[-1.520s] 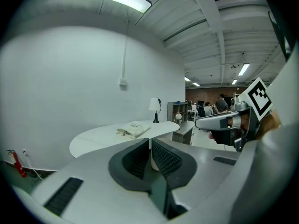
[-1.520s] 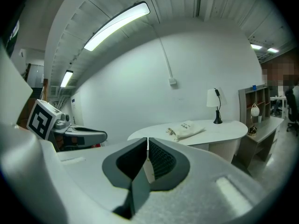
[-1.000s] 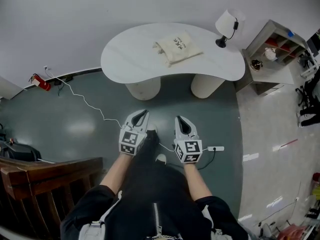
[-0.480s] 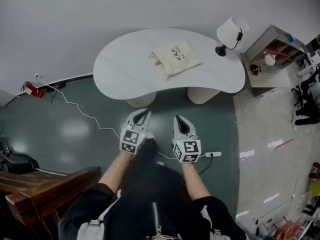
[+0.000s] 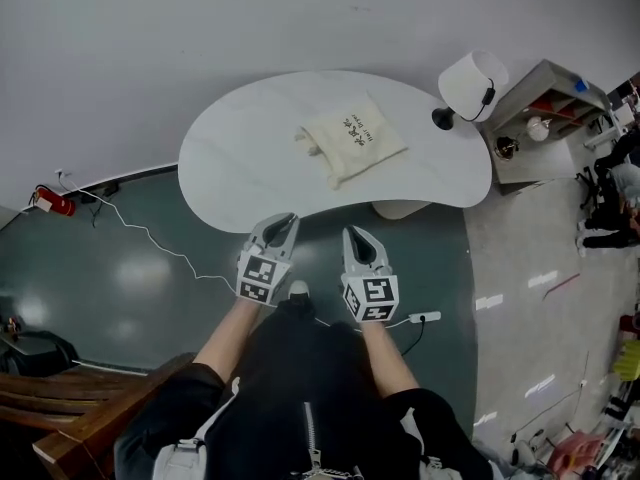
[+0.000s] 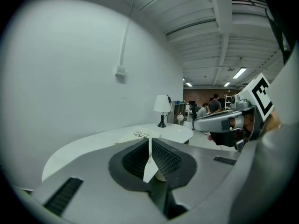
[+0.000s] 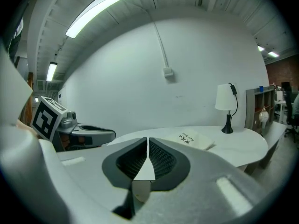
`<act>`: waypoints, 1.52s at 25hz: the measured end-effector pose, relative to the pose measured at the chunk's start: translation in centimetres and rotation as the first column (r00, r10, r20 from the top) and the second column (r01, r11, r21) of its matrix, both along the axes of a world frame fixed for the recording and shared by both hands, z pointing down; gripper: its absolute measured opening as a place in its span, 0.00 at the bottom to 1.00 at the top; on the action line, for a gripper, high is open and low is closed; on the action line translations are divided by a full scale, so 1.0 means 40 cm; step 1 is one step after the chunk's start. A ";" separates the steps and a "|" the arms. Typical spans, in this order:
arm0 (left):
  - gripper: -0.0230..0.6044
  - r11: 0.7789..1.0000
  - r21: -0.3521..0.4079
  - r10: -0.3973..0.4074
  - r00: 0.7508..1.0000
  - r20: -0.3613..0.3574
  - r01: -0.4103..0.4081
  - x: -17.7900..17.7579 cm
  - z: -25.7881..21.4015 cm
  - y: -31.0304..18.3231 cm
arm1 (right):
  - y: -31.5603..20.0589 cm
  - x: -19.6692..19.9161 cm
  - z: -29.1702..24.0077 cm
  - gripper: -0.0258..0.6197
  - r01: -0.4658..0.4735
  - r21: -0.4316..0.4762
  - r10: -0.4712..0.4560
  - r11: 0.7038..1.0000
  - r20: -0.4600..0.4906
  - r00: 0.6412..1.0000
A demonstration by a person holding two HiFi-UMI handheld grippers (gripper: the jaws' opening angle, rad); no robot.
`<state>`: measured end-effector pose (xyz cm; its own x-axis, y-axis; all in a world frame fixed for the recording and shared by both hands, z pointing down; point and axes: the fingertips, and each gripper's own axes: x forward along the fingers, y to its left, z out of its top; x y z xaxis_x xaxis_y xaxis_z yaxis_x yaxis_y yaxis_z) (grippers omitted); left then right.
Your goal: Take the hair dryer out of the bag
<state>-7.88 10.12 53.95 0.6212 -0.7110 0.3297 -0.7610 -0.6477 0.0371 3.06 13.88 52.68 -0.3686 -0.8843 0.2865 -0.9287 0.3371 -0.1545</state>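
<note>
Cream cloth bag [image 5: 350, 146] lies flat on the glossy, kidney-shaped white surface [image 5: 230, 168] as the left claw [image 5: 284, 220] and right claw [image 5: 354, 234], both pressed together and empty, point toward it side by side.

Grey left claw [image 5: 289, 220] and right claw [image 5: 351, 232], black zipped jacket [image 5: 300, 378].

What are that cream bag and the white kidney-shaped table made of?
The cream bag with dark print looks like soft cotton or canvas: matte, creased, slumped flat. The white kidney-shaped table seems marble or marble-look laminate: smooth, faintly streaked with grey; which, I cannot tell.
</note>
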 end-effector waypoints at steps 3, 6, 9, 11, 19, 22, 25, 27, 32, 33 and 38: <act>0.08 1.000 -0.005 0.006 1.000 -0.005 -0.006 -0.008 0.003 -0.035 | -0.031 -0.008 0.001 0.05 -0.003 -0.006 0.003 1.000 -0.007 1.000; 0.08 1.000 -0.014 0.006 1.000 -0.007 -0.006 -0.008 0.008 -0.060 | -0.055 -0.007 0.006 0.05 0.004 -0.014 -0.004 1.000 -0.006 1.000; 0.08 1.000 -0.029 0.006 1.000 -0.004 -0.006 -0.001 0.023 -0.080 | -0.084 -0.002 0.012 0.06 0.015 -0.015 -0.015 1.000 -0.009 1.000; 0.08 0.999 -0.038 0.002 1.000 -0.001 -0.002 0.007 0.037 -0.094 | -0.104 0.006 0.020 0.07 0.024 -0.018 -0.024 1.000 -0.009 1.000; 0.08 0.997 -0.054 -0.053 0.999 0.011 0.053 0.064 0.060 -0.204 | -0.247 0.040 0.055 0.11 0.110 -0.034 -0.110 0.993 0.014 0.994; 0.08 0.993 -0.067 -0.097 0.995 0.022 0.098 0.080 0.072 -0.261 | -0.309 0.045 0.068 0.13 0.188 -0.071 -0.188 0.980 0.006 0.982; 0.08 0.986 -0.071 -0.148 0.988 0.033 0.150 0.096 0.080 -0.315 | -0.369 0.068 0.080 0.05 0.254 -0.107 -0.256 0.961 -0.003 0.967; 0.08 0.980 -0.076 -0.180 0.983 0.043 0.182 0.102 0.085 -0.343 | -0.406 0.090 0.090 0.05 0.278 -0.131 -0.281 0.952 -0.002 0.960; 0.08 0.966 -0.086 -0.238 0.969 0.059 0.242 0.111 0.089 -0.394 | -0.475 0.130 0.098 0.05 0.308 -0.161 -0.311 0.938 0.006 0.950; 0.08 0.965 -0.090 -0.241 0.968 0.064 0.246 0.112 0.092 -0.400 | -0.484 0.132 0.098 0.05 0.311 -0.159 -0.315 0.937 0.000 0.949; 0.08 0.965 -0.110 -0.229 0.970 0.081 0.237 0.107 0.116 -0.435 | -0.514 0.120 0.106 0.05 0.319 -0.147 -0.329 0.936 -0.043 0.943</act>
<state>-3.60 -7.30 58.61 0.4162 -0.7870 0.4555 -0.8938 -0.4460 0.0462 7.86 -6.68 56.92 -0.6046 -0.6709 0.4293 -0.7823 0.6015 -0.1619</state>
